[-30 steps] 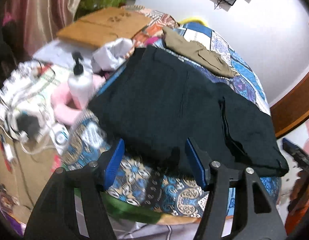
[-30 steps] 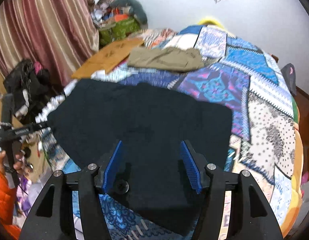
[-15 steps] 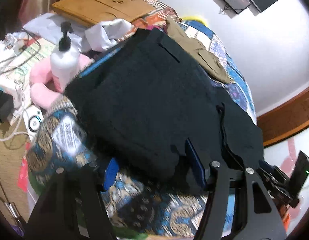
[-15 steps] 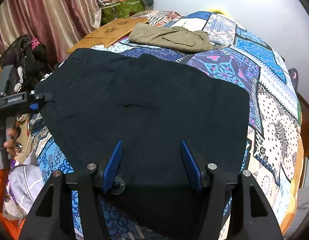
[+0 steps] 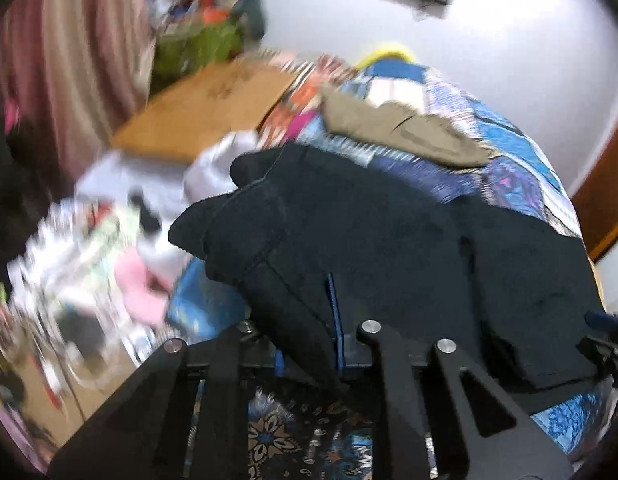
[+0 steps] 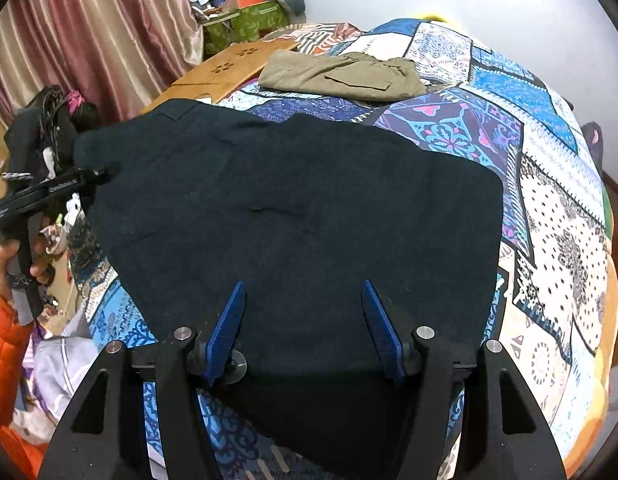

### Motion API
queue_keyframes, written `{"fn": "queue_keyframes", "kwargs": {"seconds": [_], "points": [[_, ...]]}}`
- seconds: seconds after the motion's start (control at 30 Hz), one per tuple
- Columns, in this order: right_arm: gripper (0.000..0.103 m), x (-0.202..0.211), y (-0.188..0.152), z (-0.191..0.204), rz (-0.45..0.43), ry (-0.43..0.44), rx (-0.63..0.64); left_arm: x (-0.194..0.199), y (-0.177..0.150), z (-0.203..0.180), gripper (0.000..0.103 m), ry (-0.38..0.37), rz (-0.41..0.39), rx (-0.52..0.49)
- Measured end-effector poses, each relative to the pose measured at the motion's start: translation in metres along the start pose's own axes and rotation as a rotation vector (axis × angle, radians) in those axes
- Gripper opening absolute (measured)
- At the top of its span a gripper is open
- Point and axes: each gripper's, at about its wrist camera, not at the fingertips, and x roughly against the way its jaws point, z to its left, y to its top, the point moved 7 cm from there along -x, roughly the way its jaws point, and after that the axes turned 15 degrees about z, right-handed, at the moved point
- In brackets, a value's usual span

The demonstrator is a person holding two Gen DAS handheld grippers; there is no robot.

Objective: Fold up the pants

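- Left wrist view: the left tool (image 5: 309, 340) has just been closing and pinches an edge of the dark pants (image 5: 409, 248), lifted at 10 o'clock; this fold seems barely begun
- Right wrist view: the right tool (image 6: 303, 328) is open over the pants' near edge, gripping nothing
- The pants lie on a patterned bed (image 6: 549, 208); khaki garment (image 6: 341, 76) at 12 o'clock, curtains (image 6: 89, 36) at 10

Each of the handheld tongs has a matte black frame of two angular arms with triangular cut-outs, fixed by round silver screws at the pivots. The right tongs (image 6: 303, 328) carry two blue ribbed pads on the inner faces of their fingers; on the left tongs (image 5: 305, 340) only thin blue pad edges show. The person's left hand (image 6: 17, 260) emerges from a puffy, quilted orange sleeve (image 6: 5, 344).
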Motion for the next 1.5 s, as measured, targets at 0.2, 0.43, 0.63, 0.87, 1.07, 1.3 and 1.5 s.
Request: {"fn": "queue_keyframes", "kwargs": {"seconds": [0.2, 0.43, 0.63, 0.87, 1.07, 1.3, 1.5], "points": [[0.057, 0.025, -0.007, -0.015, -0.04, 0.025, -0.086, 0.05, 0.029, -0.045, 0.017, -0.012, -0.114, -0.149], [0.057, 0.054, -0.042, -0.067, -0.075, -0.095, -0.206, 0.086, 0.047, -0.105, 0.017, -0.128, -0.154, -0.257], [0.057, 0.035, -0.069, -0.088, -0.013, -0.072, -0.276, 0.097, 0.051, -0.156, 0.017, -0.17, -0.17, -0.35], [0.058, 0.035, -0.074, -0.088, -0.039, -0.053, -0.283, 0.104, 0.038, -0.225, 0.015, -0.264, -0.157, -0.49], [0.059, 0.033, -0.074, -0.09, -0.047, -0.052, -0.285, 0.098, 0.002, -0.28, 0.015, -0.326, -0.121, -0.617], [0.059, 0.034, -0.075, -0.091, -0.05, -0.049, -0.29, 0.069, -0.048, -0.311, 0.016, -0.334, -0.018, -0.714], [0.059, 0.036, -0.079, -0.092, -0.051, -0.041, -0.315, 0.036, -0.076, -0.309, 0.015, -0.339, 0.088, -0.718]]}}
